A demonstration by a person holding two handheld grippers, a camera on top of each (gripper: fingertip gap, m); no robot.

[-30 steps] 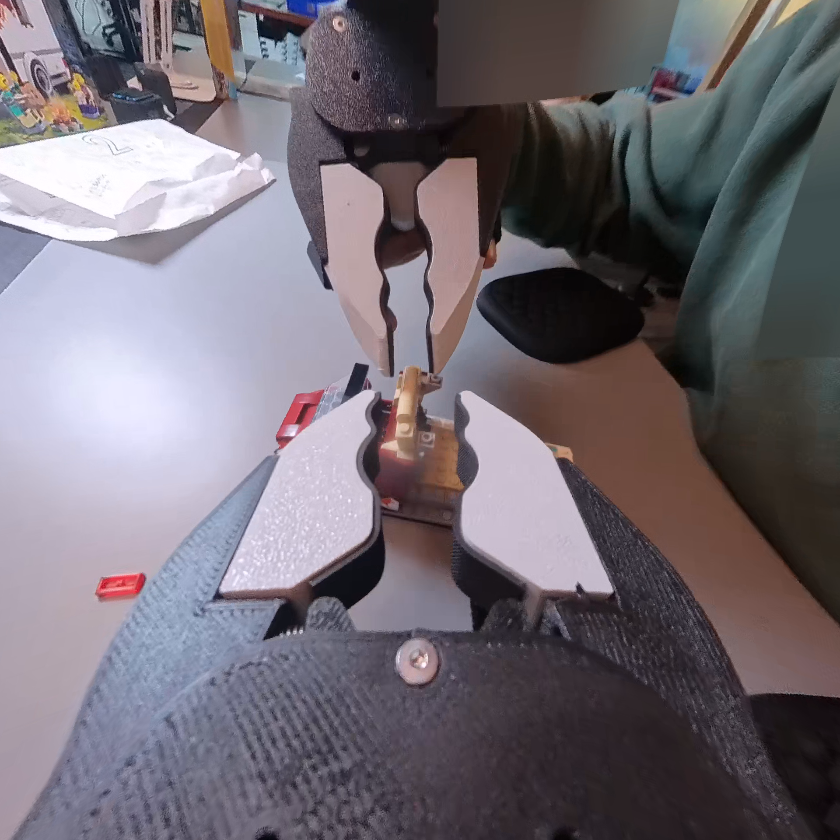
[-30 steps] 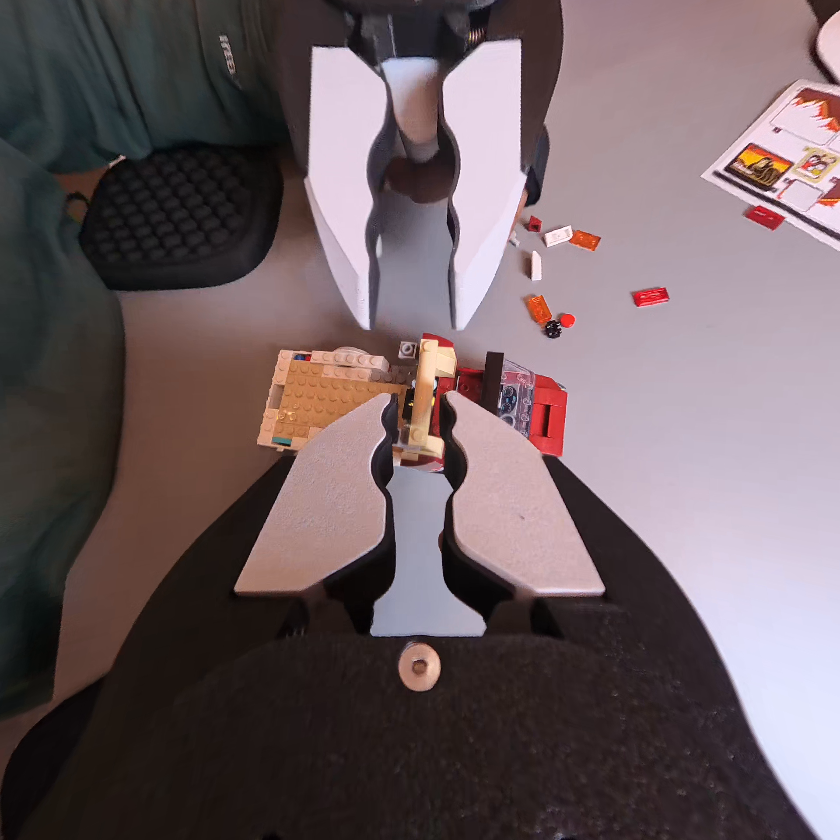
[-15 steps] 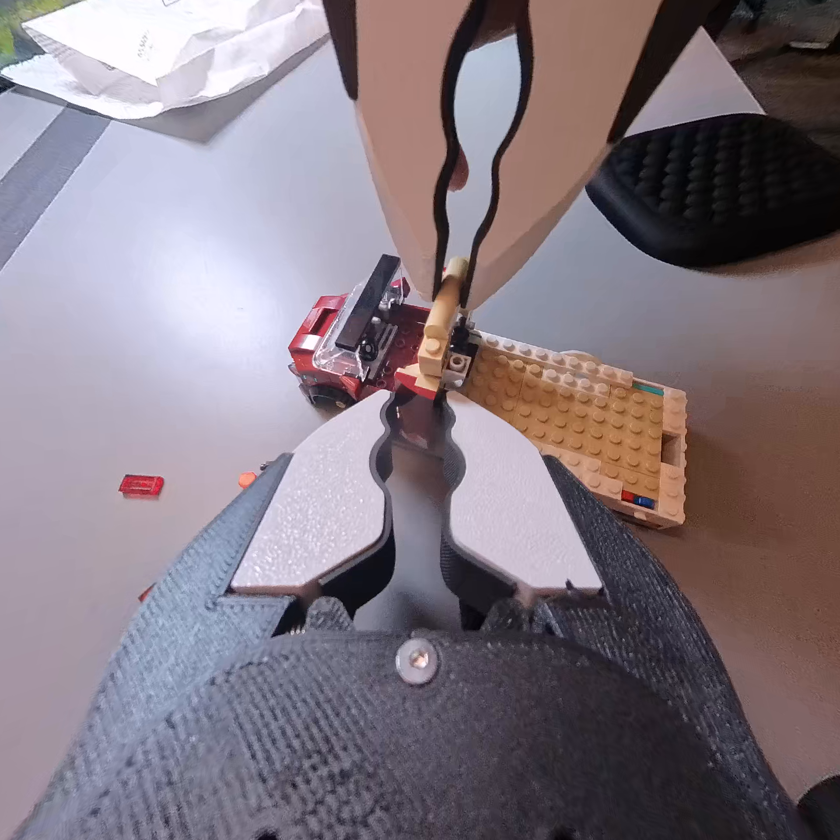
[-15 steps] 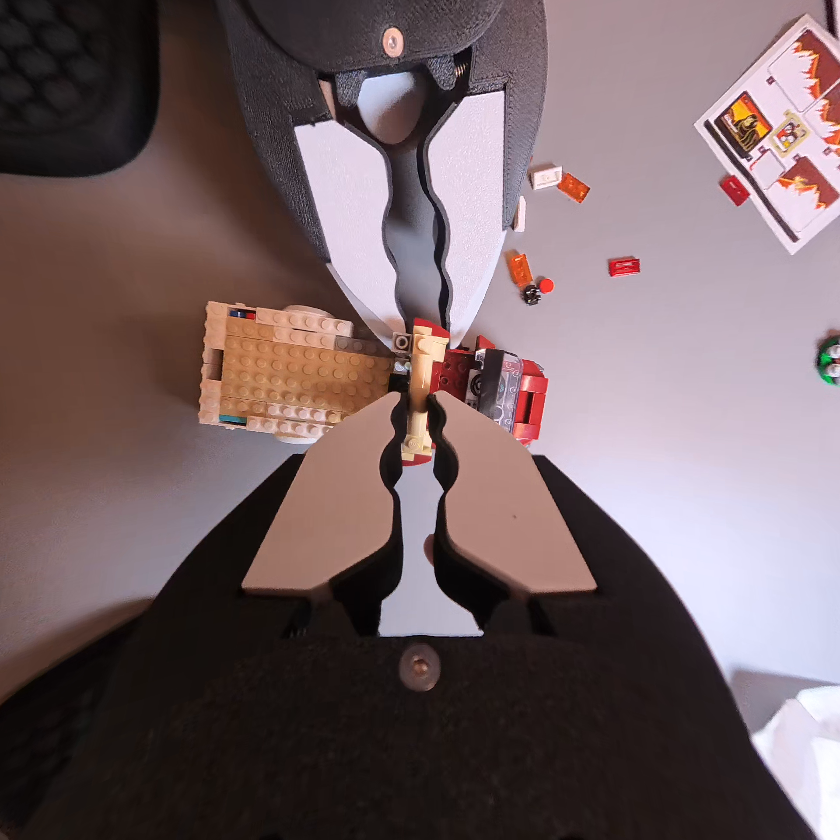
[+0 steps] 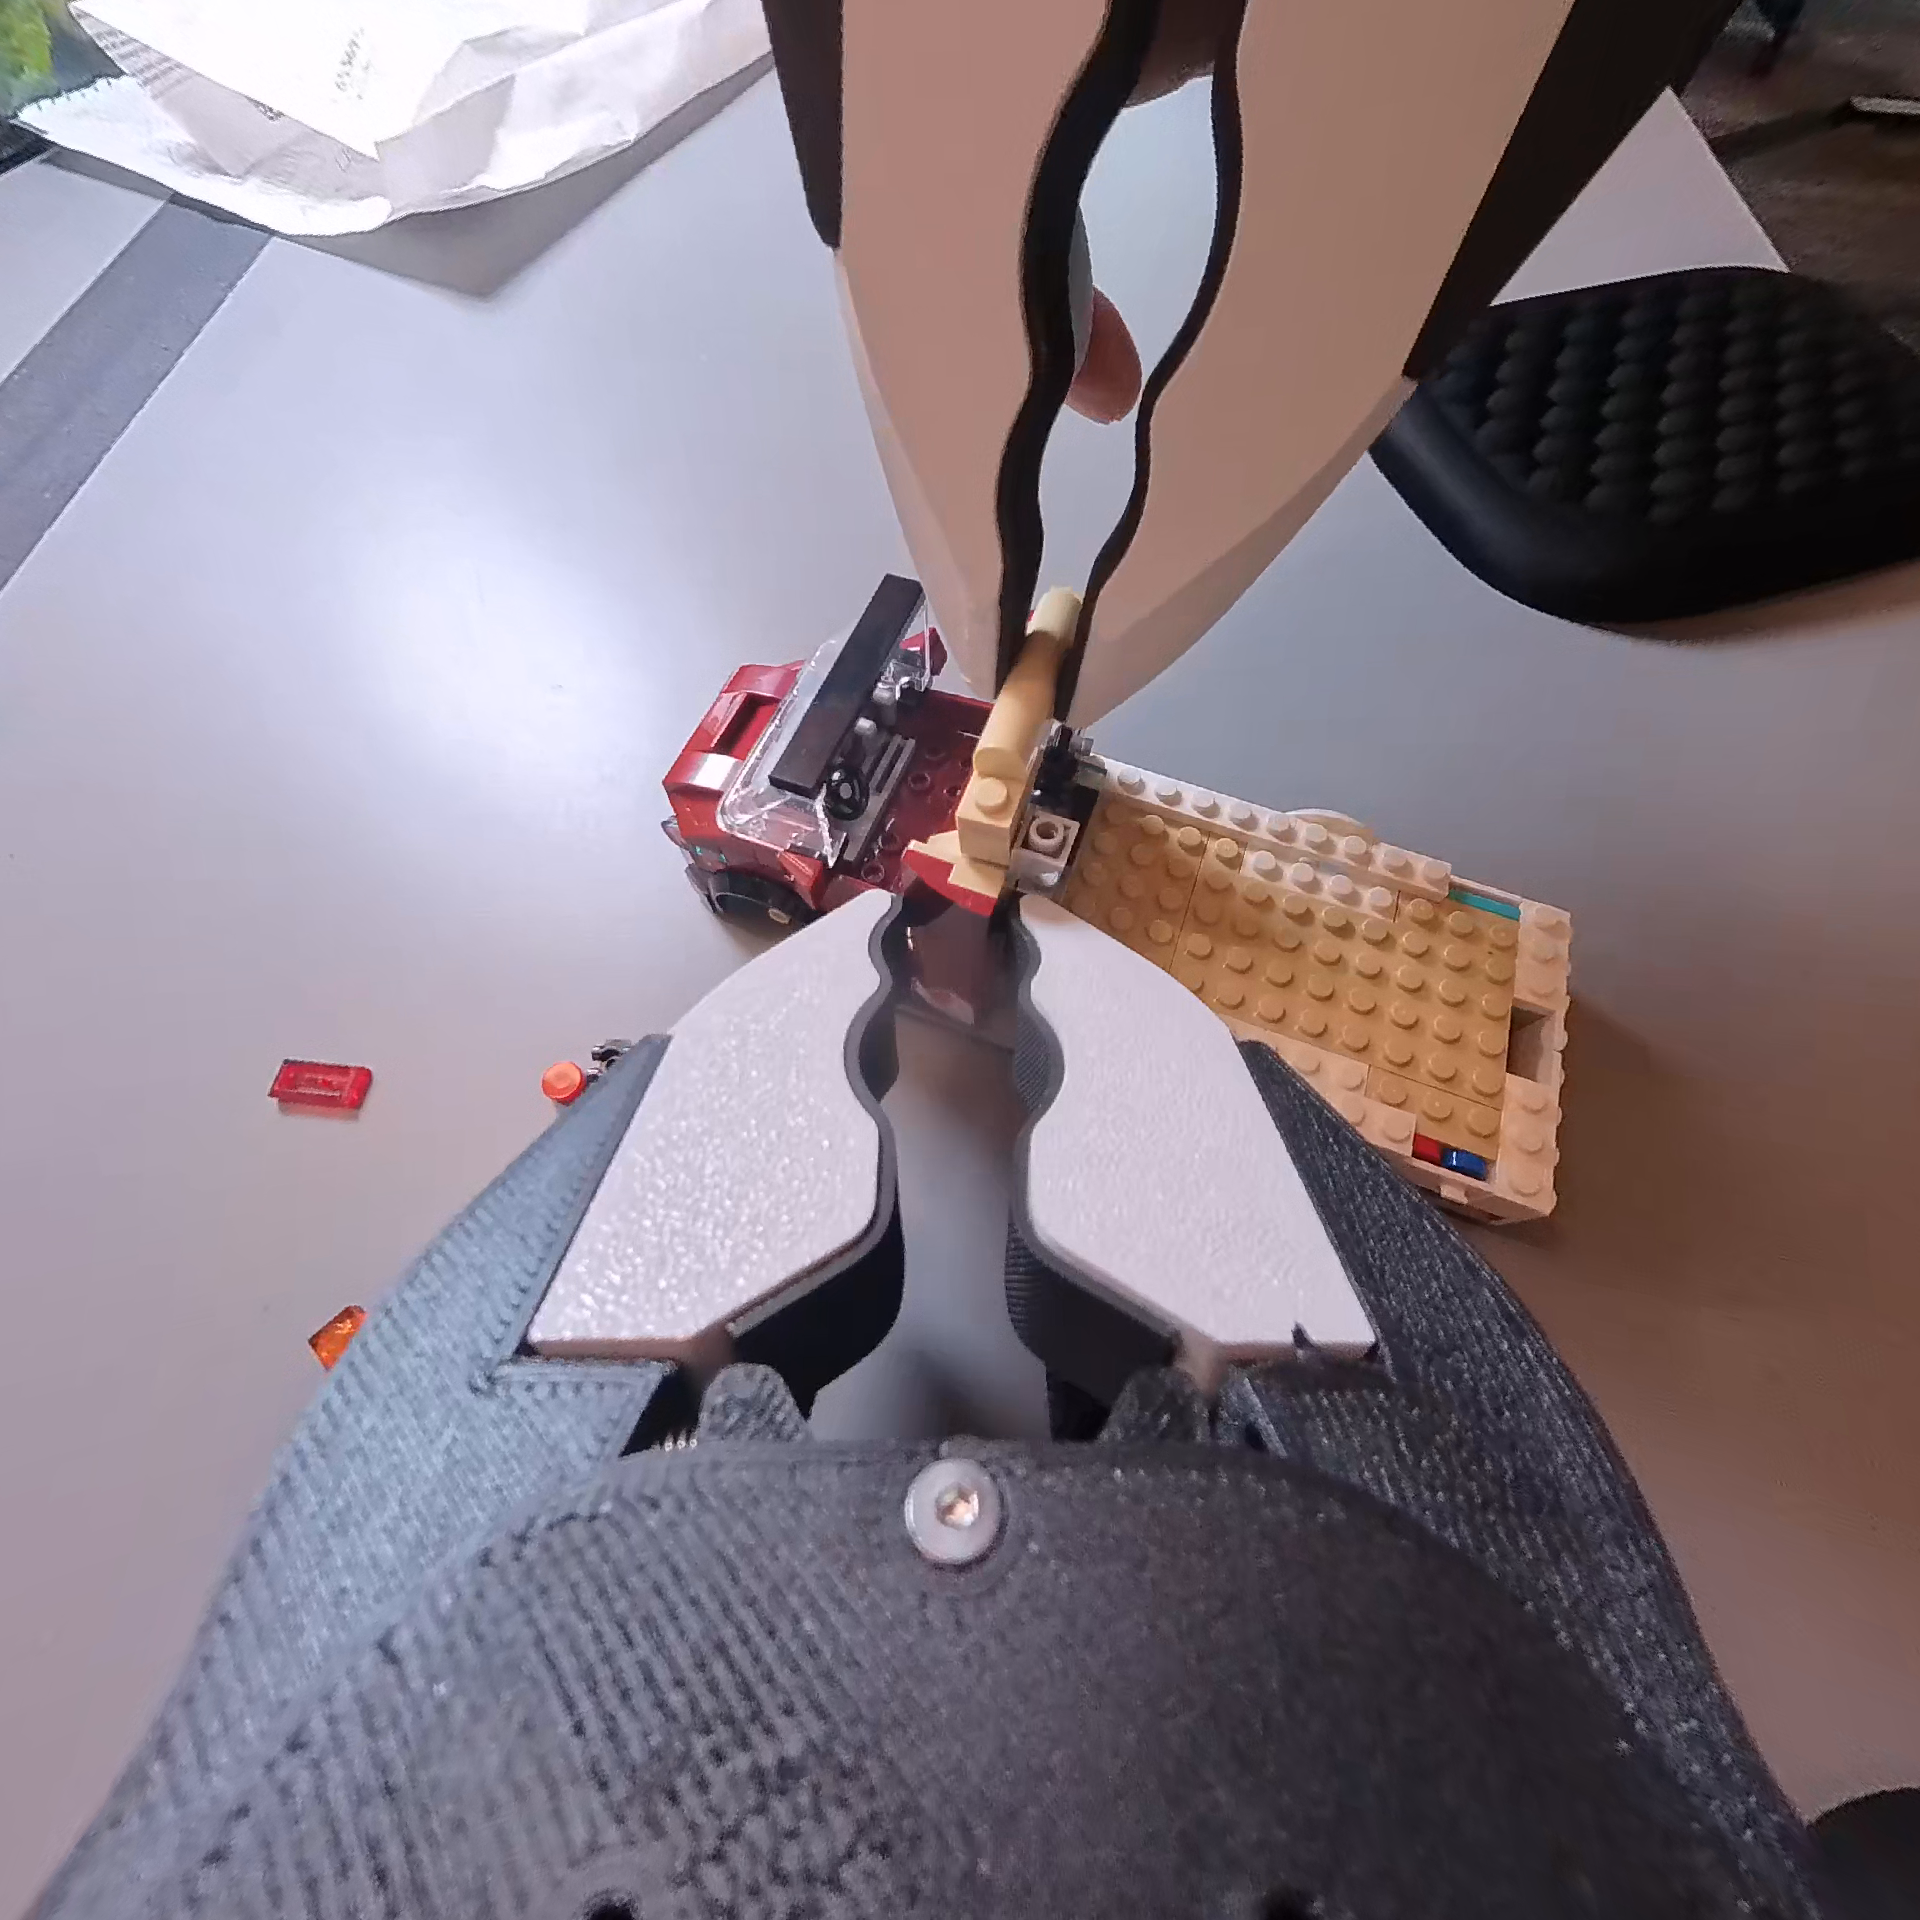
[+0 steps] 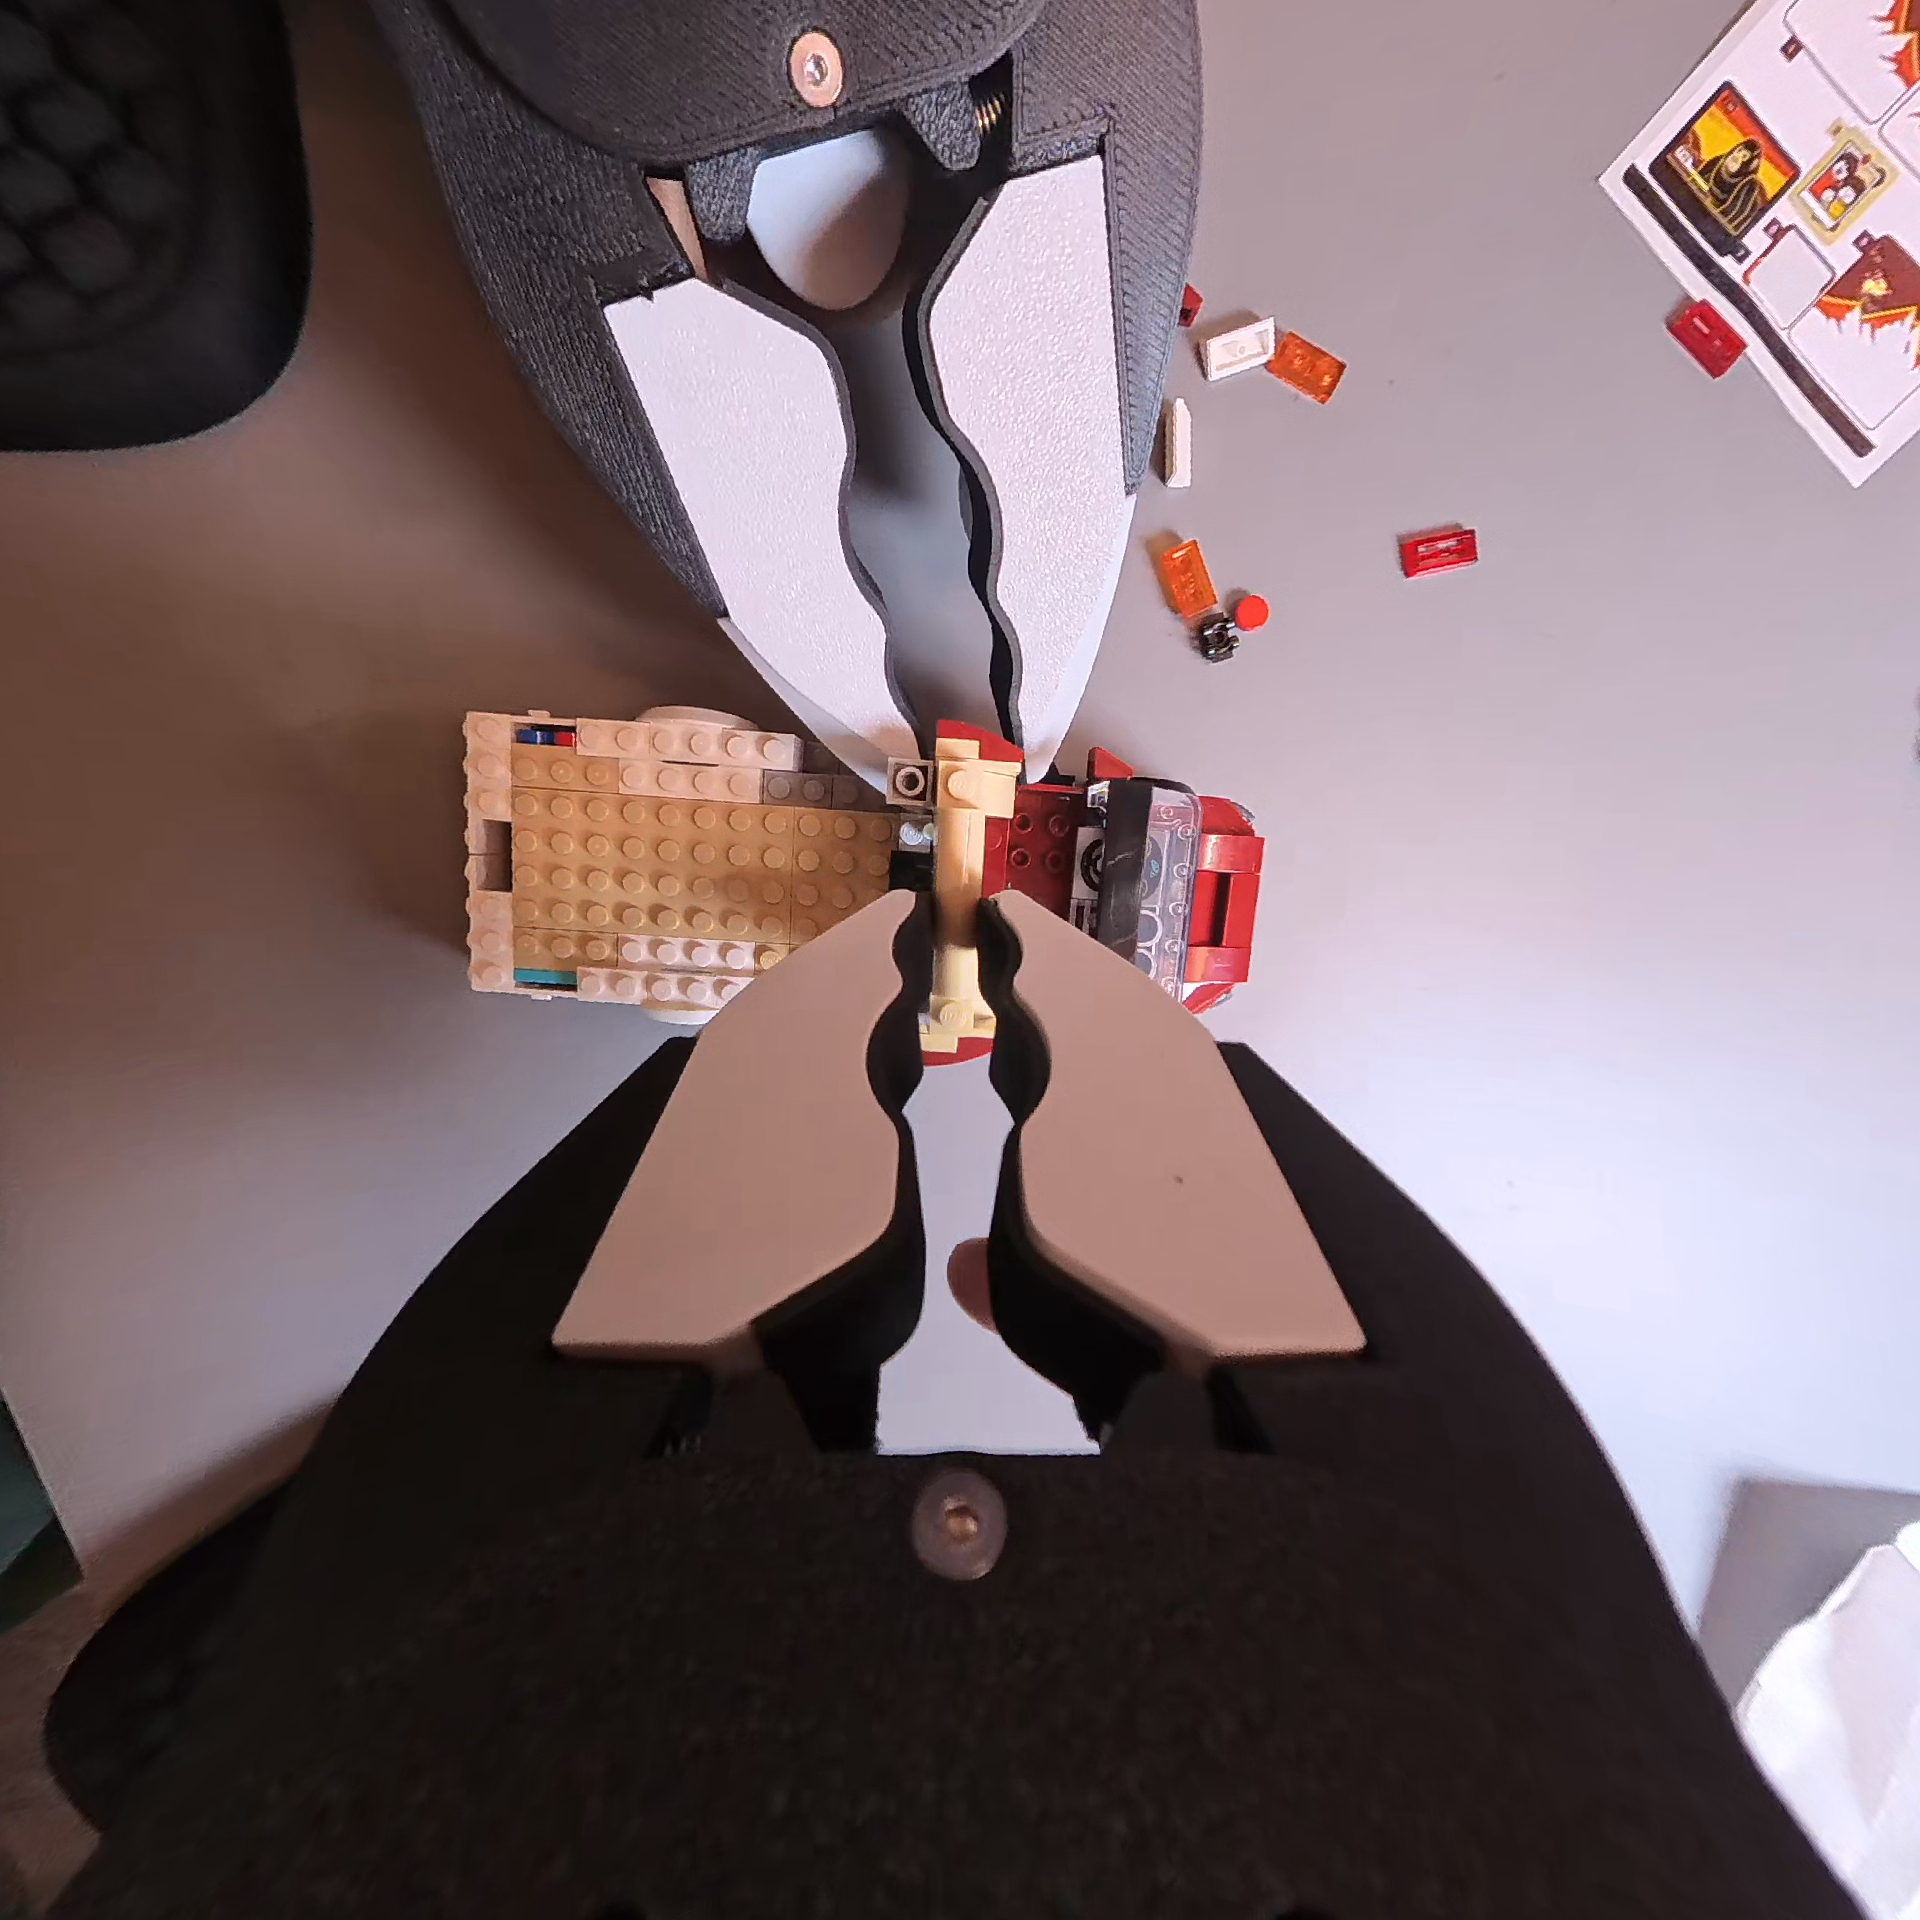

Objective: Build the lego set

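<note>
A lego truck with a dark red cab (image 5: pixel 769 769) and a tan studded bed (image 5: pixel 1299 935) lies on the grey table. A tan bar piece (image 5: pixel 1013 727) stands across it just behind the cab. My right gripper (image 6: pixel 948 909) is shut on this tan bar (image 6: pixel 956 831); in the left wrist view it comes down from above (image 5: pixel 1029 675). My left gripper (image 5: pixel 951 925) is closed on the red side piece under the bar's end. In the right wrist view it reaches in from the top (image 6: pixel 966 748), opposite the right one. The bed (image 6: pixel 675 862) lies left and the cab (image 6: pixel 1216 883) right.
Loose small pieces lie near the cab: a red tile (image 6: pixel 1437 551), orange tiles (image 6: pixel 1187 575), a white piece (image 6: pixel 1236 348). A sticker sheet (image 6: pixel 1787 239) lies farther out. A white paper bag (image 5: pixel 416 94) and a black knobbly pad (image 5: pixel 1683 436) flank the table. The grippers are tip to tip, or close to it. It is some 6 cm from my left tips to the bed (image 6: pixel 675 862). It turns up in the left wrist view (image 5: pixel 1305 978) as well.
Both grippers have swung up and now look down on the truck. My left jaws have narrowed onto the truck's side. My right gripper stays on the tan bar.
</note>
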